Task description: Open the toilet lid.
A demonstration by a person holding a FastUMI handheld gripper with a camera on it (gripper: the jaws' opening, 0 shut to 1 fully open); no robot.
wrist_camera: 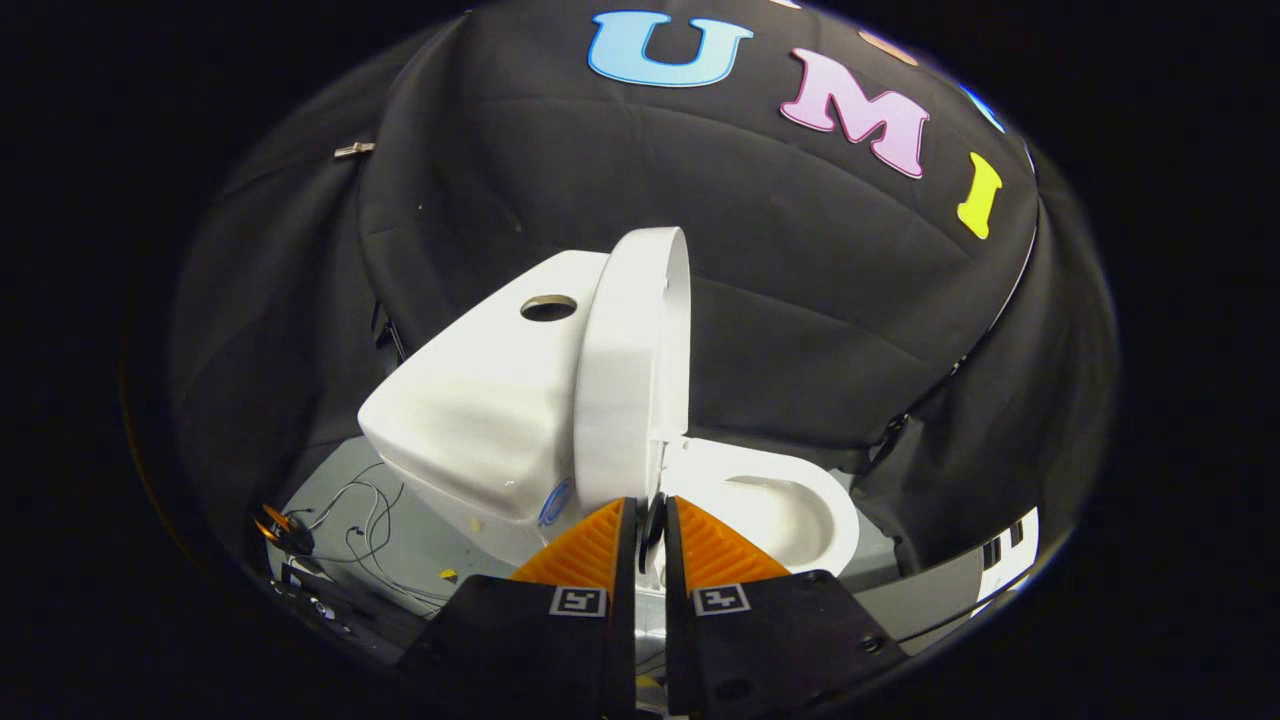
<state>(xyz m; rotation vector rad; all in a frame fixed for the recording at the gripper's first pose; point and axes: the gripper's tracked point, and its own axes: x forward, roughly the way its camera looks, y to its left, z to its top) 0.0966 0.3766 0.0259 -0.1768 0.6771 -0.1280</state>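
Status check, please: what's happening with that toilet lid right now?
Fingers nearly closed, gripping nothing. Lid raised upright against tank. Bowl open. Nothing in the way.

Loose thin wires [365, 515] on grey floor [420, 560], black cloth wall [800, 330] behind

White toilet lid [632, 360] just ahead of the tongs [650, 535], glossy and plain. White tank [480, 400] beside it, a dark hole on top and a small blue mark low down. White bowl [790, 505] too. Grey floor [420, 545], thin dark wires [365, 510] across it. Black cloth wall [800, 300] beyond.
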